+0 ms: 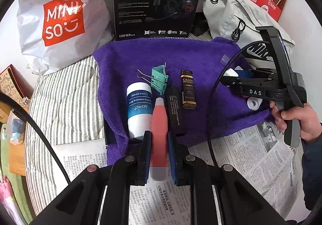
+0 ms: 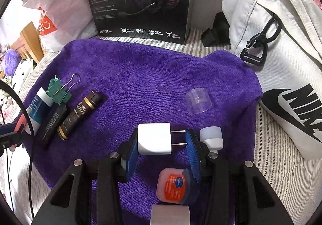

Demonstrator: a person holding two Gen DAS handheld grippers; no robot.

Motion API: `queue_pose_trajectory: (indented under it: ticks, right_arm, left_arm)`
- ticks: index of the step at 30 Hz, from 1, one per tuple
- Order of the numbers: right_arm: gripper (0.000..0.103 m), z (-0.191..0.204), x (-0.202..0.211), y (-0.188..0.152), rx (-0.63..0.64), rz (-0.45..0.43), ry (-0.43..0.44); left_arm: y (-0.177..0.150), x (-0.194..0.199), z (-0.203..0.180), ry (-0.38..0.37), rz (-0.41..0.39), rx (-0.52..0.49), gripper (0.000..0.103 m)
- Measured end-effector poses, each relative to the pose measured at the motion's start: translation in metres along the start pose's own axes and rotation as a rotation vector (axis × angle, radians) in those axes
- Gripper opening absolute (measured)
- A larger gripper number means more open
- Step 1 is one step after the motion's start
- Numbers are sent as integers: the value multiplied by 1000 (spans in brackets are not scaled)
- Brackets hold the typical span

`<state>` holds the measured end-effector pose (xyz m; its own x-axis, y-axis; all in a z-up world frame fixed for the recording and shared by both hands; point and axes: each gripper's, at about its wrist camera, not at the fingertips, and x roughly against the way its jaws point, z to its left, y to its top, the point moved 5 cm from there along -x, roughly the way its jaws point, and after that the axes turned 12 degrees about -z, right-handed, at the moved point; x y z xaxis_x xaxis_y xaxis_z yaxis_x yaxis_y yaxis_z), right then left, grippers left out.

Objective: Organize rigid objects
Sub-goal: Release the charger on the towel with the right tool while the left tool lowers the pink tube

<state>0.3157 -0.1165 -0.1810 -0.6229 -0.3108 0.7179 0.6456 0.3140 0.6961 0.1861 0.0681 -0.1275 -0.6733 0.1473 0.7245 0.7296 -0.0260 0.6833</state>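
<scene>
The left tool [image 1: 159, 156] is clamped tight on a coral-pink plastic tube with grey ends [image 1: 159, 136], held just above the purple terry towel [image 1: 201, 57] beside the white-and-blue balm tube [image 1: 138, 108]. A white plastic plug adapter [image 2: 154, 138] is gripped by the right tool [image 2: 161, 154], prongs against one pad. A small orange-labelled jar [image 2: 174, 187] is lying on the towel underneath.
</scene>
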Motion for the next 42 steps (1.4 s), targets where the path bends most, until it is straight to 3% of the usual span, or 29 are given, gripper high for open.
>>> queue_pose_trajectory:
  ticks: [4,13,26,42]
  right_arm:
    - [56,1,4,-3,2,12,22]
    - [60,1,37,-4,-9,-33,55]
    - [60,-19,86,-21,-44,-61,33]
    - [60,-43,117,-52,-117,-48,26]
  left_arm:
    - [1,-2,-3,-5,5,-5,16]
    - [5,-5,-13,-24,20,-24,16]
    - [17,-22,-38,-69,44,-65,16]
    - [26,-74,-72,-101,124,-135,16]
